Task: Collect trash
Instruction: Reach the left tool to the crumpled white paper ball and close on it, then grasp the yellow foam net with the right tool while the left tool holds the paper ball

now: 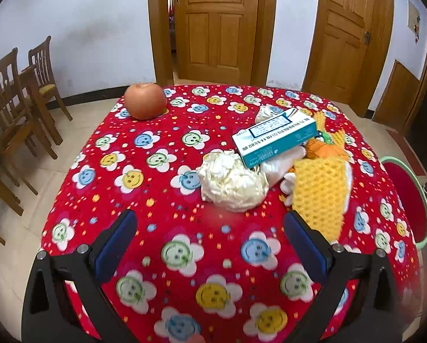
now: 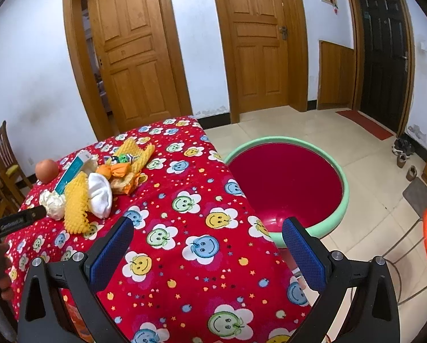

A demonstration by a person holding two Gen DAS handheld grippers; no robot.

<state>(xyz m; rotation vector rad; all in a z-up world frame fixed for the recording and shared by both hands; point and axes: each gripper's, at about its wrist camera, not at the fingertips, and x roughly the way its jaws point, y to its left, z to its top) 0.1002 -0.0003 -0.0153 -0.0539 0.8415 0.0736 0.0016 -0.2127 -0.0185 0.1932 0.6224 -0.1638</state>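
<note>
Trash sits heaped on the right of the red flower-print tablecloth [image 1: 162, 257]: crumpled white paper ball [image 1: 232, 184], teal-and-white carton [image 1: 274, 137], yellow foam netting [image 1: 319, 191]; red basin with green rim [image 2: 343, 200] looks empty; left gripper [image 1: 210, 225] and right gripper [image 2: 207, 235] gape, holding nothing; collection seems unstarted.

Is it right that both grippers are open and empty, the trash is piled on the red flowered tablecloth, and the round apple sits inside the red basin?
Not quite: the round apple sits on the red flowered tablecloth, as the left wrist view shows. The red basin on the floor looks empty. The rest holds.
</note>
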